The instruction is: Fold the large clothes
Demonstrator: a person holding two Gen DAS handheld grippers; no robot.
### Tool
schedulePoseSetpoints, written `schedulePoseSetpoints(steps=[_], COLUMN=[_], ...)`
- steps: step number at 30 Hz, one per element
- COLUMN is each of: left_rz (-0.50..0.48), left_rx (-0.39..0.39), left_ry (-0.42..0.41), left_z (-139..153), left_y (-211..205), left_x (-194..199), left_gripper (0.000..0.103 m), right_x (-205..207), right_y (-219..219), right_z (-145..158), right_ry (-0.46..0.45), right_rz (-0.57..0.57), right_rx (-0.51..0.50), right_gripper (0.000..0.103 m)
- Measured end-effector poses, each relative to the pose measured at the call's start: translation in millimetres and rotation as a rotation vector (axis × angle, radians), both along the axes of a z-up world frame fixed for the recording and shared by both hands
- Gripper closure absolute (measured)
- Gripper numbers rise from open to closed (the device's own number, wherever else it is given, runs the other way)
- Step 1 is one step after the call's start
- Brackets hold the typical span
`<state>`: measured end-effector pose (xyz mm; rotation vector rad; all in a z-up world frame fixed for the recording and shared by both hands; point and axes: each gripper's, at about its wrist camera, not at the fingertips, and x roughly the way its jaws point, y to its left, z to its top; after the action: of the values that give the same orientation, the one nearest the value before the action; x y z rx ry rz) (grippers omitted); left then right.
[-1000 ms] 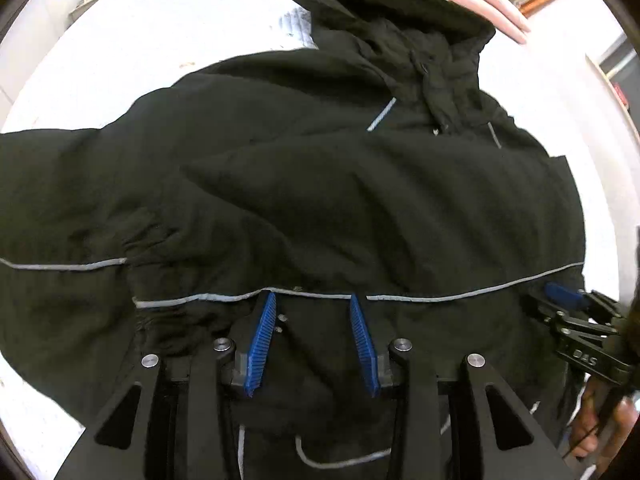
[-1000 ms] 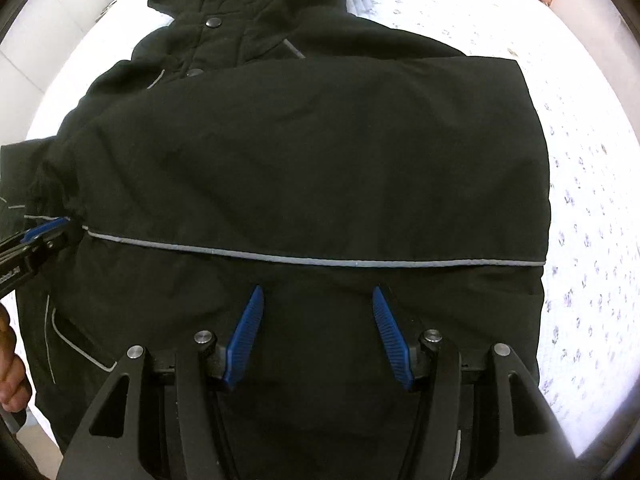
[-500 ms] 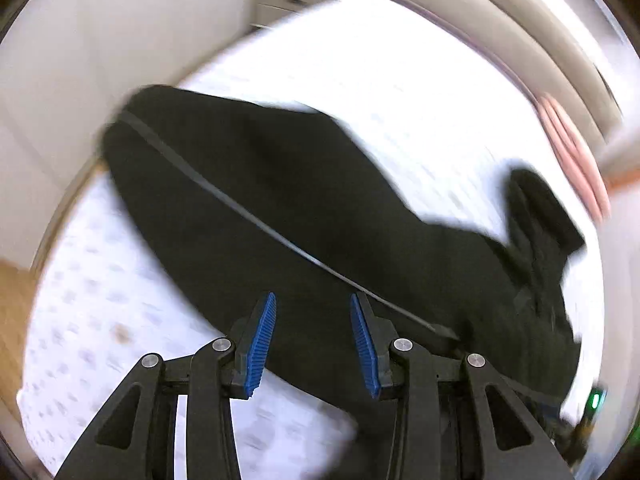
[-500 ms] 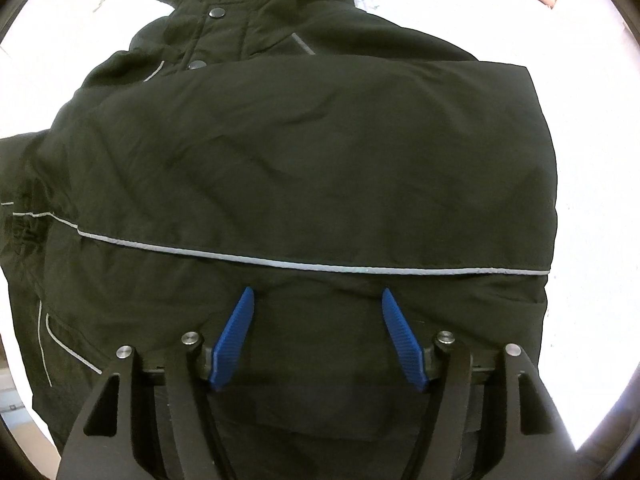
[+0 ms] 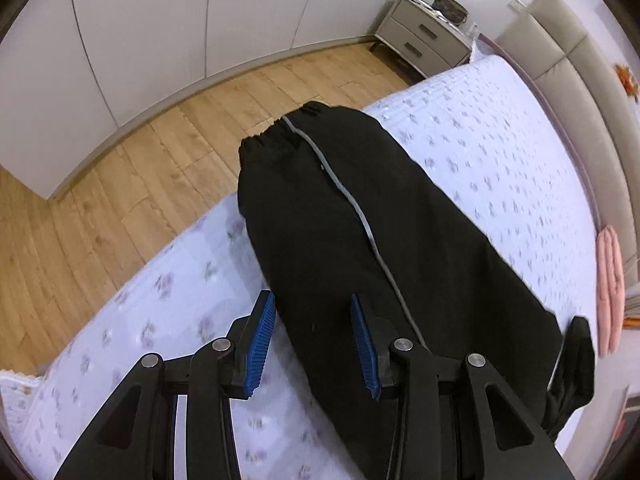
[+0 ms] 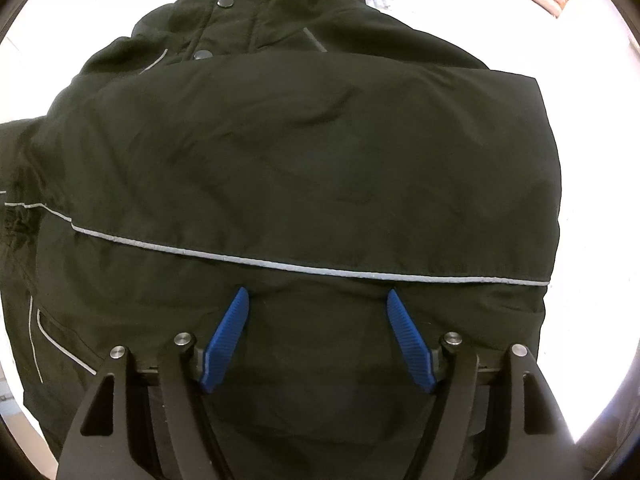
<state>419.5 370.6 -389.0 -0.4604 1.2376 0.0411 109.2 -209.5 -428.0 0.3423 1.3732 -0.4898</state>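
A black hooded jacket (image 6: 300, 152) with grey piping (image 6: 280, 266) lies front-up on the bed, snaps (image 6: 224, 2) at its collar, one side folded across its chest. My right gripper (image 6: 317, 293) points straight down over the lower front. Its jaws are opening, and fabric lies below them with nothing pinched between the pads. In the left wrist view the jacket's other sleeve (image 5: 360, 220) stretches flat across the bed, its elastic cuff (image 5: 276, 140) at the bed's edge. My left gripper (image 5: 311, 298) hovers open over the sleeve's near edge, holding nothing.
The floral white bed cover (image 5: 500, 152) surrounds the jacket. Beyond the bed's edge is a wooden floor (image 5: 140, 168), a grey nightstand (image 5: 424, 36) and white wardrobe doors (image 5: 160, 20). A padded headboard (image 5: 580, 80) and a pink folded item (image 5: 610, 288) lie at the right.
My left gripper swept from the jacket's body out along the outstretched sleeve while rolling, and is now sharp over it. The right jaws spread wider and shifted slightly over the front.
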Motion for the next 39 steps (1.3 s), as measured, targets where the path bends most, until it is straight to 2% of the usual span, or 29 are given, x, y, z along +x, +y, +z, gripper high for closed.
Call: schedulePoseSetpoints(steps=[8,13,14,15,18,20,26,29,35,39], left_rz=[0.025,0.001,0.001,0.002,-0.043,-0.093,-0.201,-0.283,-0.457,-0.589], left_rx=[0.014,0.012,0.025,0.038,0.139,0.216,0.328,0.412,0.576,0.624], left_ry=[-0.014,0.009,0.006,-0.003,-0.051,-0.094,-0.258,-0.33,-0.472,-0.525], left_z=[-4.7,-18.5,-17.9,-15.2,1.5,18.9,73.0,93.8,112.7,108.3], left_y=[-0.5,-4.6,-7.0,-9.0,-27.4,-44.3,-88.9,-123.2,-208.0,-265.1], left_x=[10.6,17.6,17.7,16.3,8.7,-0.6,-47.9,-76.3,-135.7,-185.6], left_gripper=[0.061,0.06,0.062,0.073,0.088,0.089,0.09,0.09,0.09,0.091], right_x=[15.4,19.6,21.6,20.7,22.3,24.0,21.0,18.8,12.5,8.3], right_y=[13.5,18.2,20.3,19.1,19.2,18.7,12.6,10.4,3.6,0.1], right_z=[2.0,2.6,3.2,3.0,4.1,2.5,2.2,4.2,4.0,10.4], right_ry=[0.01,0.01,0.01,0.01,0.014,0.014,0.004,0.001,-0.014,-0.038], right_rz=[-0.012,-0.005,-0.006,-0.007,0.001,0.007,0.008,0.005,0.004,-0.003], right_rx=[-0.014,-0.014,-0.014,-0.014,-0.02,-0.022,-0.011,-0.007,0.004,0.014], right_gripper=[0.026,0.026,0.026,0.026,0.025,0.025,0.025,0.025,0.023,0.023])
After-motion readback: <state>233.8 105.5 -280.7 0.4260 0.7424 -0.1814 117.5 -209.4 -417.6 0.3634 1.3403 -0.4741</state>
